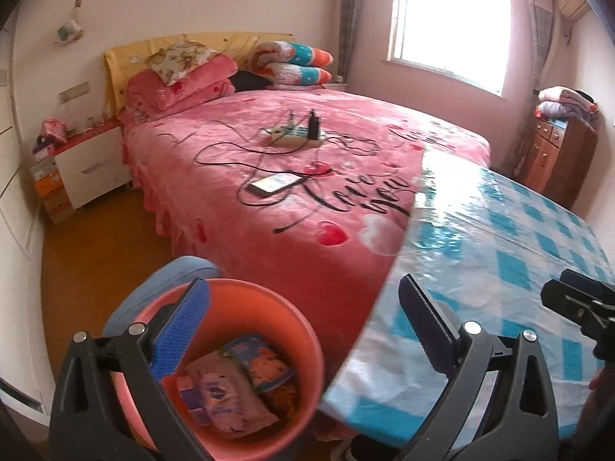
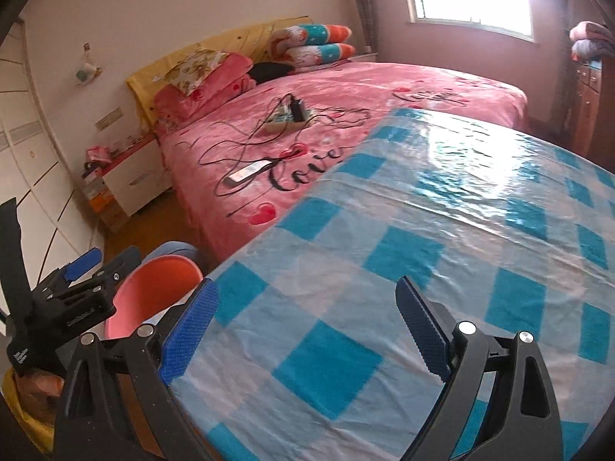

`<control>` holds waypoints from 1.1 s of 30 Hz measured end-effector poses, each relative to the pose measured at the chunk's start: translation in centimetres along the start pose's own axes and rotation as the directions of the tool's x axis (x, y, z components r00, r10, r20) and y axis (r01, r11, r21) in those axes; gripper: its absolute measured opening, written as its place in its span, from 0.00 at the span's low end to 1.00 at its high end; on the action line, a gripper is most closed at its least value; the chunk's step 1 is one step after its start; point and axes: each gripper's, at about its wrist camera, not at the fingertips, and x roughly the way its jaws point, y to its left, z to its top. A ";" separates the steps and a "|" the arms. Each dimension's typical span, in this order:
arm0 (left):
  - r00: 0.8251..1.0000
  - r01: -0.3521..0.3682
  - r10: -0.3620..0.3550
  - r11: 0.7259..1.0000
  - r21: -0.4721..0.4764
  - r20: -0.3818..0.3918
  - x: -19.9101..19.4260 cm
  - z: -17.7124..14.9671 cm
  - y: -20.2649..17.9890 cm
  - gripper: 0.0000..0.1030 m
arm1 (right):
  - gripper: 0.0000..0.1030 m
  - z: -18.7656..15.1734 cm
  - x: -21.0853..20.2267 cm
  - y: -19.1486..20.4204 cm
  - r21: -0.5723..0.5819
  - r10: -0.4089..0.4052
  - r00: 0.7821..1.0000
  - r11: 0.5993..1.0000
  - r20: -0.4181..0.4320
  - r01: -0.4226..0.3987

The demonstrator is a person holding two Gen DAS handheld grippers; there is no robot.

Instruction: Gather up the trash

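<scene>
An orange-pink bin (image 1: 307, 349) stands on the floor beside the table, also seen as the bin (image 2: 153, 292) in the right wrist view. Inside lie a pink-purple wrapper (image 1: 223, 395) and a colourful snack packet (image 1: 261, 361). My left gripper (image 1: 303, 311) hangs open above the bin's rim and the table edge, nothing between its blue pads. It shows at the far left of the right wrist view as the left gripper (image 2: 77, 280). My right gripper (image 2: 307, 315) is open over the blue-checked tablecloth (image 2: 442, 230), holding nothing; part of the right gripper's black body (image 1: 576, 299) shows at the right edge of the left wrist view.
A pink bed (image 1: 307, 161) lies beyond the table, with a power strip (image 1: 296, 134), cables and a phone (image 1: 275, 183) on it. A white nightstand (image 1: 92, 169) stands at left, a wooden cabinet (image 1: 557, 153) at right. A blue-jeaned knee (image 1: 169, 276) is beside the bin.
</scene>
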 end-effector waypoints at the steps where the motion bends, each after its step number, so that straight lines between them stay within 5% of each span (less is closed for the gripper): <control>1: 1.000 0.006 -0.006 1.000 0.002 -0.004 0.0 0.0 -0.4 0.96 | 0.90 0.0 -0.2 -0.5 0.006 -0.008 1.000 1.000 0.004 0.008; 33: 0.985 0.168 -0.161 0.973 0.156 -0.060 1.3 1.2 -16.5 0.96 | 0.90 -1.0 -7.4 -13.8 0.194 -0.229 0.963 0.960 0.139 0.200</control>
